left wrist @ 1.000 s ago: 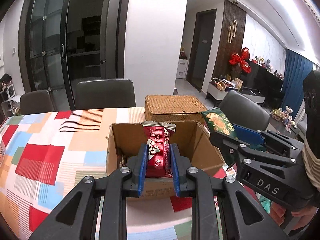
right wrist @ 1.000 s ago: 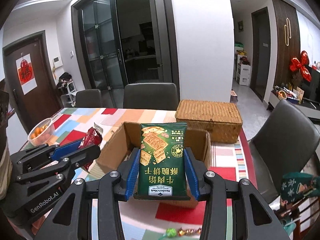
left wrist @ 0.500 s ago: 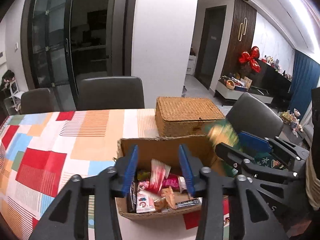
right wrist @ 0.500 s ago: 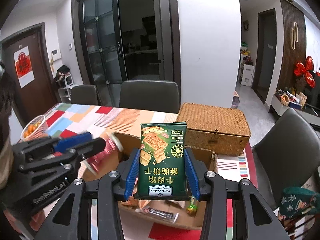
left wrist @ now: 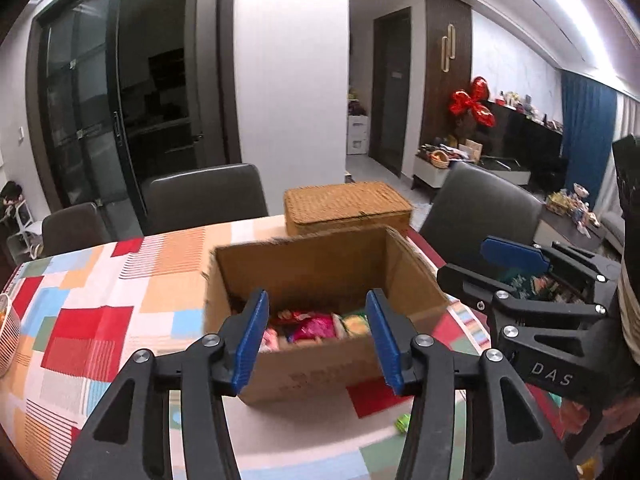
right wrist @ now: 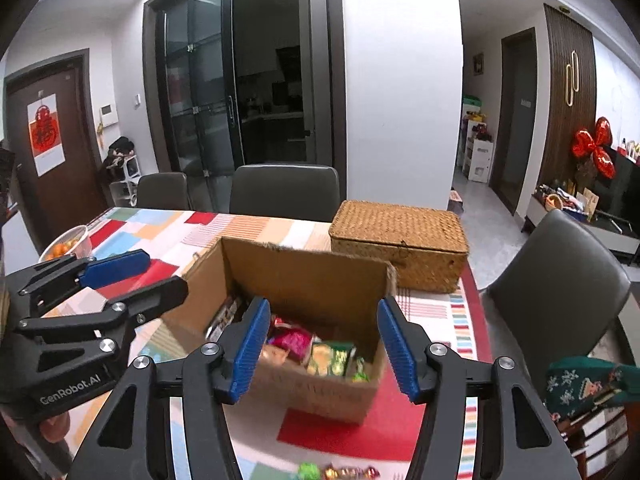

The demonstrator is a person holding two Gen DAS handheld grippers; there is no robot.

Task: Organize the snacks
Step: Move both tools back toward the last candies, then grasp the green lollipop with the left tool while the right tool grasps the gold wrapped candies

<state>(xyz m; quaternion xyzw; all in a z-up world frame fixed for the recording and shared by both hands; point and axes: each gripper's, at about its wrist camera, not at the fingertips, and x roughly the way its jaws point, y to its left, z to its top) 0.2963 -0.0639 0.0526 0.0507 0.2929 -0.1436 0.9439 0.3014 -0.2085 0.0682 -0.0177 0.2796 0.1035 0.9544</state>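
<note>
Both tongs wide apart and holding nothing: your left gripper [left wrist: 316,336] hangs over the near edge of the cardboard box [left wrist: 320,276], blue pads [left wrist: 251,340] spread to either side of the opening, and your right gripper [right wrist: 326,346] does the same from its own angle, pads [right wrist: 396,346] splayed and bare. Each one shows up in the other's camera too, the left off to the left side of the right view [right wrist: 120,280], the right off to the right side of the left view [left wrist: 496,264].

Down in the box sits the pile of snacks [right wrist: 312,350]: a pink wrapper [left wrist: 316,326], a green cracker pack [right wrist: 332,358], a few more too blurred to name. The box stands on the patchwork tablecloth [left wrist: 100,300], with the wicker basket [right wrist: 400,240] just behind it. A few wrapped candies [right wrist: 340,472] lie on the cloth in front of the box, at the bottom of the right view. At the far left edge of the table there's a bowl of oranges [right wrist: 66,242].
</note>
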